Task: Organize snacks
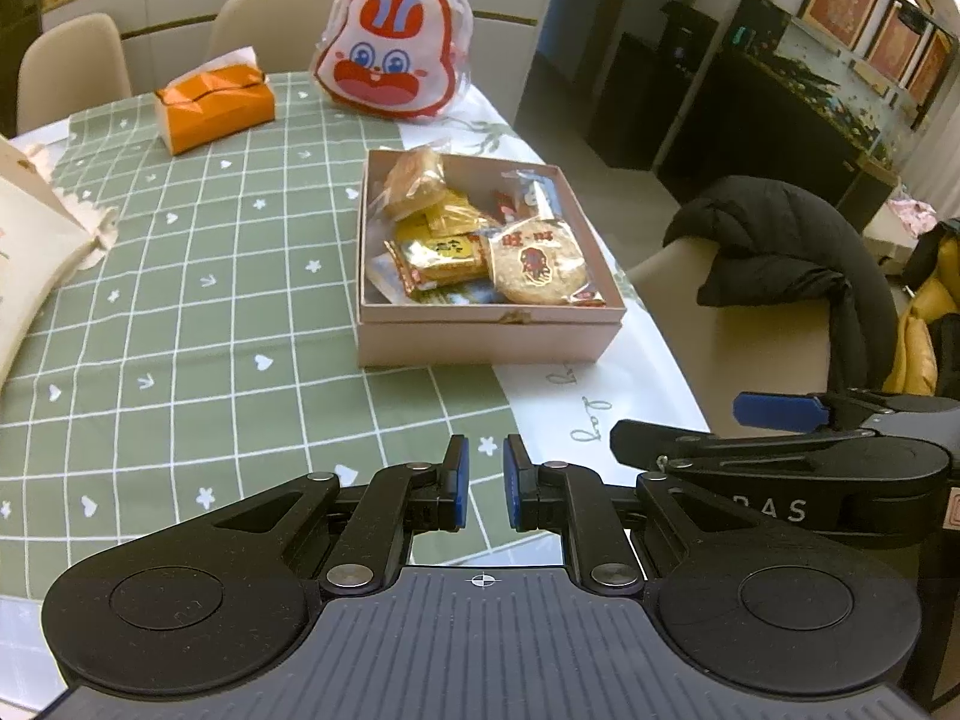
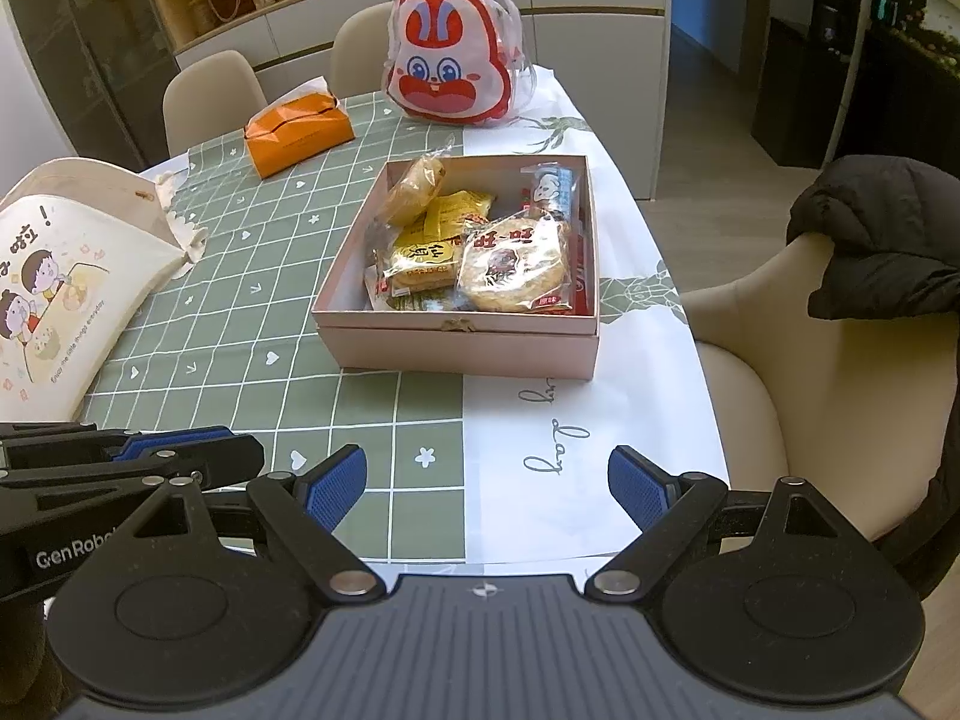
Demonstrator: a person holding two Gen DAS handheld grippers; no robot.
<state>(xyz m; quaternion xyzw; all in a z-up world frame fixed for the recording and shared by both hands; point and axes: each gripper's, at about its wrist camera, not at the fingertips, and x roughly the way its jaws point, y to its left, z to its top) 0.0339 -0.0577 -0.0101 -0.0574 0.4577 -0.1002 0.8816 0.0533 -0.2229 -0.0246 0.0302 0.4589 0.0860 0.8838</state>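
A pink cardboard box point(image 1: 480, 339) point(image 2: 462, 348) stands on the table and holds several wrapped snacks, among them a round rice cracker point(image 1: 537, 264) point(image 2: 516, 267) and a yellow packet point(image 1: 444, 258) point(image 2: 420, 261). My left gripper point(image 1: 482, 486) hovers above the near table edge with its jaws almost closed on nothing. My right gripper point(image 2: 486, 489) is open and empty, to the right of the left one, near the front of the box.
A rabbit-face bag point(image 1: 390, 48) point(image 2: 453, 60) and an orange tissue box point(image 1: 213, 105) point(image 2: 297, 132) sit at the far side. A white tote bag point(image 2: 66, 282) lies at the left. A chair with a black jacket point(image 1: 792, 240) point(image 2: 882, 234) stands to the right.
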